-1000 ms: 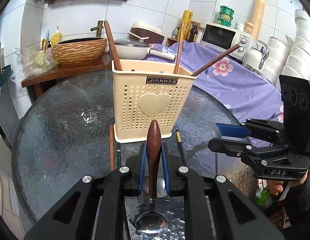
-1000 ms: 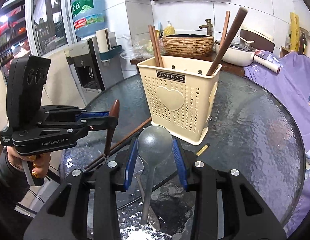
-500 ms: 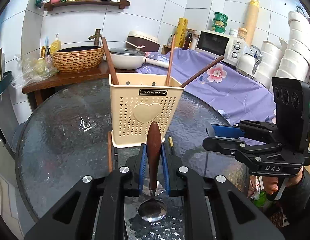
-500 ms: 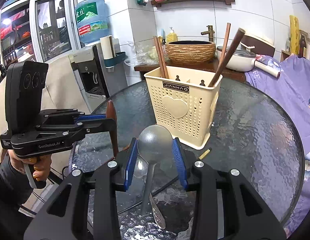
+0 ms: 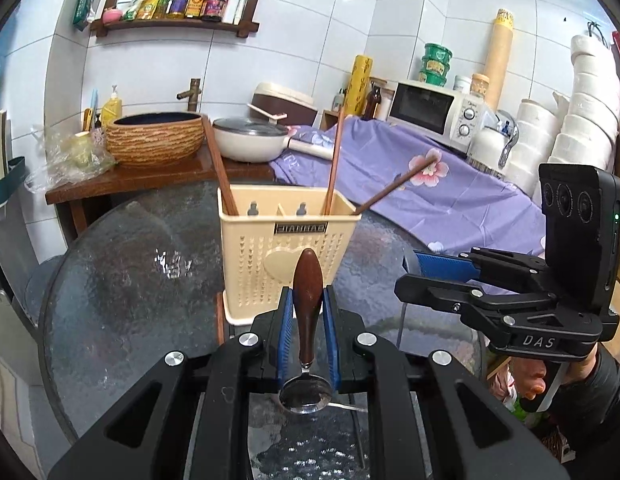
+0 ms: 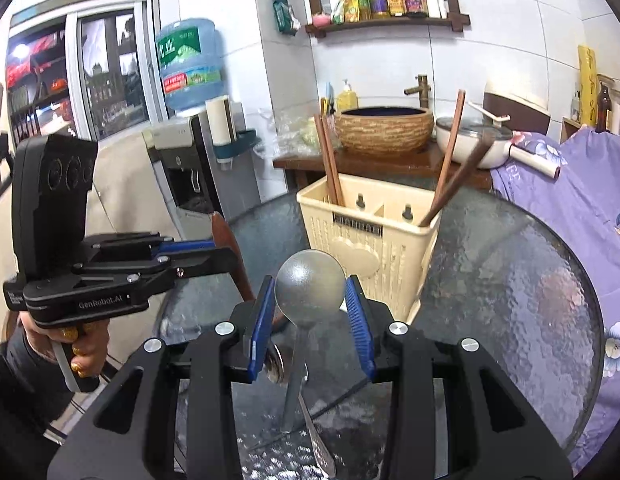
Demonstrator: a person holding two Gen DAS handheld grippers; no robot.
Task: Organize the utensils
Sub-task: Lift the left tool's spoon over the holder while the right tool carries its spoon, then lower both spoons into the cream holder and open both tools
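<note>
Left hand-held gripper (image 5: 308, 334): jaws narrow, blue pads clamped on the wooden handle of a spoon (image 5: 307, 312). The handle end points forward; the metal bowl hangs back under the jaws.

Right hand-held gripper (image 6: 310, 316): jaws partly apart, pads gripping the bowl of a steel spoon (image 6: 310, 286) by its edges. Its handle hangs down behind the pads.

Both are held above the glass bench (image 6: 509, 280). A cream caddy (image 5: 286, 252) stands on the bench directly ahead of both, holding chopsticks (image 5: 333, 164) in its outer compartments. Another spoon (image 6: 317, 436) lies on the bench below the right hand-held gripper.
</note>
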